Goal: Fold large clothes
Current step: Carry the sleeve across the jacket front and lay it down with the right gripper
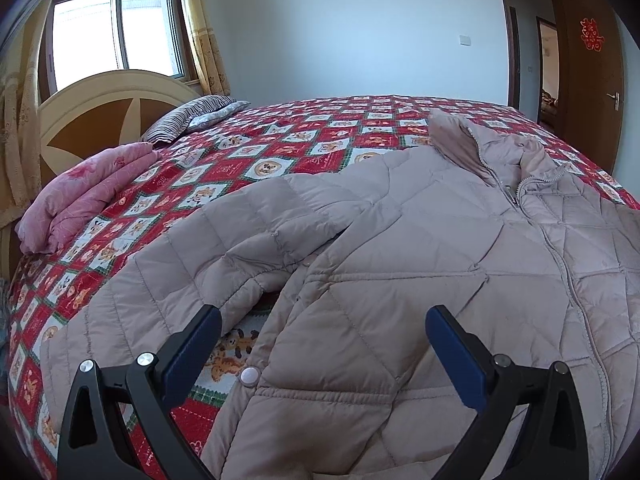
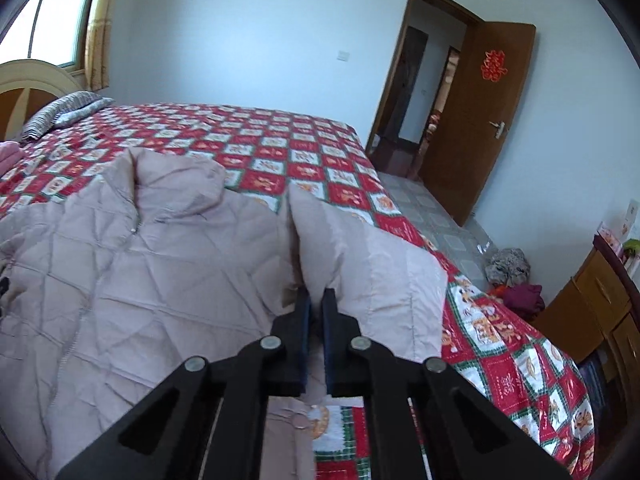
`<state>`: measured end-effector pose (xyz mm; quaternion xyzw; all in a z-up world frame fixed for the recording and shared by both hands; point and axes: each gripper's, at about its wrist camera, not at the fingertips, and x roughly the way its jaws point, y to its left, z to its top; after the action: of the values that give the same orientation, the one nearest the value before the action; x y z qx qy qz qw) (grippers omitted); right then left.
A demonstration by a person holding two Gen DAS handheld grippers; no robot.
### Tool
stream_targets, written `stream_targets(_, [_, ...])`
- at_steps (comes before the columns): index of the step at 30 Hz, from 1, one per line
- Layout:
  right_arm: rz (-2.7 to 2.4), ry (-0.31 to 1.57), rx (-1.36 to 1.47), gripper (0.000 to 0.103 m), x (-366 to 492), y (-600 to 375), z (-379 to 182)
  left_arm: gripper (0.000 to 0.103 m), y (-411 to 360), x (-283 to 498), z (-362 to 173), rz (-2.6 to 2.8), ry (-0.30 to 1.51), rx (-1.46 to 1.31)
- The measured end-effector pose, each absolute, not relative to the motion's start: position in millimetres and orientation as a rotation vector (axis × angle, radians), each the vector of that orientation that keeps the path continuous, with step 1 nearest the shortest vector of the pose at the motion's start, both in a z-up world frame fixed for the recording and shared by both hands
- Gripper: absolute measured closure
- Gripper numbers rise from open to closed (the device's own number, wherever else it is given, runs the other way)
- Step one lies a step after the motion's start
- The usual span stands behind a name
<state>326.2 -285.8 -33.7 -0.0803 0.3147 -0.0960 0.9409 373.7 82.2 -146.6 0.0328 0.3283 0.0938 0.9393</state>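
The jacket (image 1: pixel 400 248), a pale quilted zip-up, lay front up across the bed (image 1: pixel 256 136) on its red checked bedspread (image 2: pixel 280 136), collar toward the far side and zipper closed. The left tool (image 1: pixel 320 340) hovered just above the near hem with its jaws well apart and nothing between them, a snap button (image 1: pixel 249 376) showing on the hem edge beside it. The right tool (image 2: pixel 316 312) had its jaws together, clamped on a fold of the jacket's right sleeve (image 2: pixel 360 248), which rose in a tented ridge from the pads. By my reading, the step in hand was the first fold: lifting the right sleeve to bring it over the body. The next move would call for carrying that sleeve across toward the zipper line and laying it flat without dragging the rest of the jacket, while the left tool either pinned the hem or took up the left sleeve (image 1: pixel 224 248) lying beside it. The left wrist view showed the whole front, the left sleeve bent over itself, a folded pink quilt (image 1: pixel 80 200) and a striped pillow (image 1: pixel 192 114) by the headboard; it did not show the right tool. The right wrist view alone showed the grip, plus the open door (image 2: pixel 472 120) and a heap of clothes (image 2: pixel 516 280) on the floor.
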Motion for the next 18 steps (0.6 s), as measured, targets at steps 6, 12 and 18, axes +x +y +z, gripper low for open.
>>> stream_targets(6, [-0.023,0.587,-0.183,0.096,331,-213,-22,0.001,95,369,-139,0.22,0.655,0.063])
stream_targets(12, [0.112,0.608,-0.177,0.097,344,-150,-49,0.001,112,366,-138,0.249,0.658,0.061])
stream_targets(18, [0.223,0.651,-0.158,0.097,359,-96,-84,0.001,124,364,-138,0.273,0.663,0.066])
